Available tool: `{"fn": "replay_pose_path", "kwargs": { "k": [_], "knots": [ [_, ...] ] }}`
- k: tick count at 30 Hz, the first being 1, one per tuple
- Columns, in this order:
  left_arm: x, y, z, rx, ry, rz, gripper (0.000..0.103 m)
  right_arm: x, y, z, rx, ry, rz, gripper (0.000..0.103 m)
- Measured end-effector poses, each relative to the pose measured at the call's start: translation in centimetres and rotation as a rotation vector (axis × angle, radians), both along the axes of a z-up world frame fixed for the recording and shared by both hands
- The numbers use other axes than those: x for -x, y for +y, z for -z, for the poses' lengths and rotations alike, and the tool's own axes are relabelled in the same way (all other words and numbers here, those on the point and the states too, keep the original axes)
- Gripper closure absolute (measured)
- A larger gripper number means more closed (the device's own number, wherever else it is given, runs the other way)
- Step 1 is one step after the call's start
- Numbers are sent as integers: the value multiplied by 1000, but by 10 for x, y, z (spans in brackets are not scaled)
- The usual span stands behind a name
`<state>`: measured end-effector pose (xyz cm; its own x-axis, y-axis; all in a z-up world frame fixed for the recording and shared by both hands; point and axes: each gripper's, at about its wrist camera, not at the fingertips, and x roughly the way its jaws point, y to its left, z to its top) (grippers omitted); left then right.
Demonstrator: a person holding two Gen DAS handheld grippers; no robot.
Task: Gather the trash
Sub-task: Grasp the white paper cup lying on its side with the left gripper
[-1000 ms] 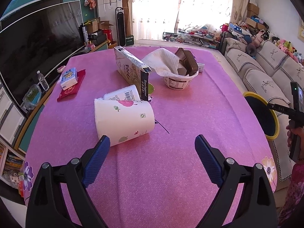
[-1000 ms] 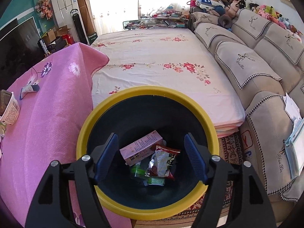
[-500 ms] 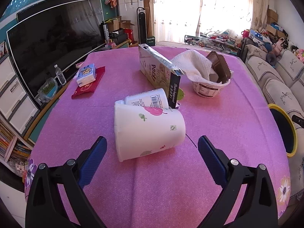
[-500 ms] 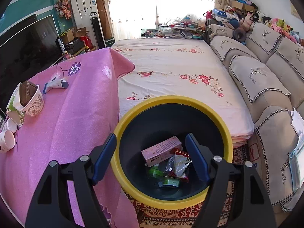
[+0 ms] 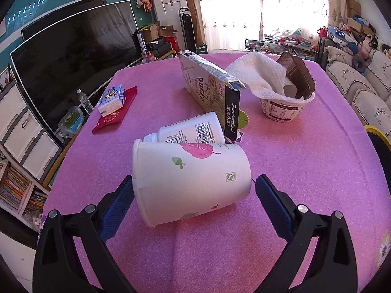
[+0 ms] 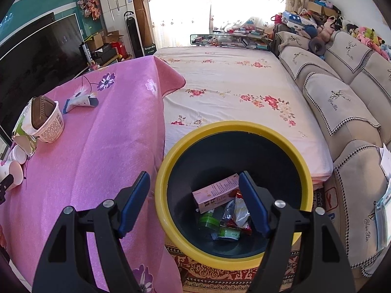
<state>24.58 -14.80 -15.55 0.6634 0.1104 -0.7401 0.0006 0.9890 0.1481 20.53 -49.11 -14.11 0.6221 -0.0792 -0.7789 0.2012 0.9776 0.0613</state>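
left wrist view, left to right: a tissue pack (image 5: 111,99) rests on a red packet (image 5: 114,114) near the left edge of the pink tablecloth (image 5: 293,166). at centre a paper cup (image 5: 190,180) lies on its side, mouth toward the left, with a white bottle (image 5: 188,130) lying just behind it and touching it. the left gripper (image 5: 193,190) has its blue fingers (image 5: 117,205) spread wide, one on each side of the cup; the left pad sits at the cup's rim, the right pad is just beside the cup's base, and it is not clamped. behind the bottle a pocky box (image 5: 207,90) stands tilted on its long edge. to its right a white tub (image 5: 283,108) holds a paper towel (image 5: 256,75) and a brown tray (image 5: 299,75). the yellow rim of the bin (image 5: 378,134) shows at the far right edge.

right wrist view, left to right: the same cup, bottle and tub sit at the left of the tablecloth, with a small blue-and-white wrapper (image 6: 80,102) farther back. the right gripper (image 6: 194,205) is spread apart and empty, hovering over the near rim of the yellow-rimmed bin beside the table. inside the bin lie a pink carton (image 6: 215,193), a foil snack bag (image 6: 235,213) and a green wrapper (image 6: 215,225).
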Motion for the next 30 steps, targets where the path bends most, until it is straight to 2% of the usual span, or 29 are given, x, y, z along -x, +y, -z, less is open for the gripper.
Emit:
{"fn": "replay_pose_path", "kwargs": {
  "k": [5, 9, 17, 19, 21, 22, 28, 30],
  "knots": [
    [-4, 0, 2, -5, -9, -9, 7, 1, -2, 2, -3, 2, -3, 32],
    [-6, 3, 6, 15, 10, -12, 21, 1, -2, 3, -5, 3, 0, 32],
    [11, 9, -5, 38, -9, -12, 21, 7, -5, 3, -9, -3, 2, 32],
    [21, 8, -11, 49, -18, 1, 23, 8, -4, 3, -10, -5, 0, 32],
    [31, 4, -18, 54, -24, 21, 34, 9, -3, 2, -7, -6, -3, 32],
    [34, 2, -21, 64, -26, 33, 36, 10, -1, 1, -5, -7, -4, 32],
    [50, -16, -36, 83, -38, 101, 38, 16, -1, -2, -5, -18, -3, 32],
    [51, -18, -36, 75, -18, 105, 38, 18, -1, -4, -3, -18, -3, 32]
  ]
}}
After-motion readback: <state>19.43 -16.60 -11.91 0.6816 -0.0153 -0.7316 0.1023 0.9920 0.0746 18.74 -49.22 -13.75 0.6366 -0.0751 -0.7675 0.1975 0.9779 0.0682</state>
